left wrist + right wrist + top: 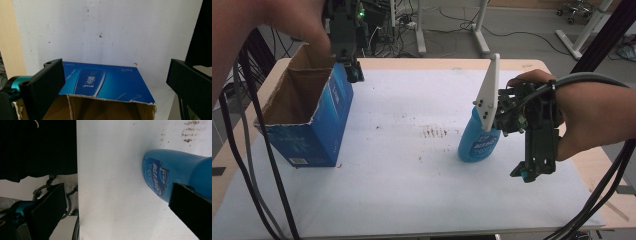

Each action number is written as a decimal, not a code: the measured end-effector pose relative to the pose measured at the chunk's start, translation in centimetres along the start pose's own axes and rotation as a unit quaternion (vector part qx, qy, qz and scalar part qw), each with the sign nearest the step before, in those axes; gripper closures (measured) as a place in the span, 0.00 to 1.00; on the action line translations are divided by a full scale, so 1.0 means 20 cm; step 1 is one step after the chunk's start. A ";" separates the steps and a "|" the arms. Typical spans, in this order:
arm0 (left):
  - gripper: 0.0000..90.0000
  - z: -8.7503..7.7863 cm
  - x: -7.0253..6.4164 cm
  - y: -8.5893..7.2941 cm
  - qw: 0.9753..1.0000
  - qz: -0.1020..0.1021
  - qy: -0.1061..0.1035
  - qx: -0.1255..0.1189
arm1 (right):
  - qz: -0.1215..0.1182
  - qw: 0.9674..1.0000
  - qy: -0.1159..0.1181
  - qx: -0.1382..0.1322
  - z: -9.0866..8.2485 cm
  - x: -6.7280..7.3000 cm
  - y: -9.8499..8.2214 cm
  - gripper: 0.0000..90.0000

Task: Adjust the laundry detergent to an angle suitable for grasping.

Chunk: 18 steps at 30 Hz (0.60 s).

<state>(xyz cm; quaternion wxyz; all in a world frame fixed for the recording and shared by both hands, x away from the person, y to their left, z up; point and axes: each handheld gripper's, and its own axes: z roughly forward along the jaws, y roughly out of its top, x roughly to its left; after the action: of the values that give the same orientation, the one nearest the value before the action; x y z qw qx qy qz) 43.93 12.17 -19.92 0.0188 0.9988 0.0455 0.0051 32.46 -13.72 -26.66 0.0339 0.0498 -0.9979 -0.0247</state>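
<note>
The jaws of the right gripper (532,172) are spread wide and pinch nothing. In the right gripper view one black jaw sits just in front of the blue plastic bottle (175,172), and the other jaw is far off to the side, over the edge of the white sheet. So the bottle is not between the jaws yet. In the high view the bottle (477,140) stands upright on the white tabletop (412,190), a bit right of the middle, with the right gripper just beside it. I cannot tell if the gripper touches it. The jaws of the left gripper (352,70) are spread wide too and hold nothing. They hang over the far corner of the blue cardboard box with the open top (307,115), which stands on the left side of the tabletop. In the left gripper view the torn brown rim of the box (107,100) lies between the two jaws, but the jaws do not press on it. I think the job is to put the bottle into the box. It looks like the job has hardly begun. The bottle is well apart from the box and nobody holds it. Left to do: grab the bottle, lift it, carry it over and drop it in the box.
</note>
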 end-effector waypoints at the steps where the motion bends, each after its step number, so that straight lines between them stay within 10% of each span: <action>1: 0.02 0.00 0.00 0.00 1.000 0.000 0.001 -0.001 | 0.001 1.000 0.001 0.000 0.00 0.00 0.00 0.01; 18: 0.02 -0.01 -0.01 0.01 1.000 -0.004 0.003 -0.003 | -0.005 1.000 -0.003 0.000 -0.01 0.01 0.00 0.01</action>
<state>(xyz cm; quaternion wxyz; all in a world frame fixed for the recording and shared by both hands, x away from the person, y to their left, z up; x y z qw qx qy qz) 43.67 12.02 -19.70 0.0220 0.9985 0.0495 0.0085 32.35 -13.69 -26.39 0.0309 0.0543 -0.9977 -0.0254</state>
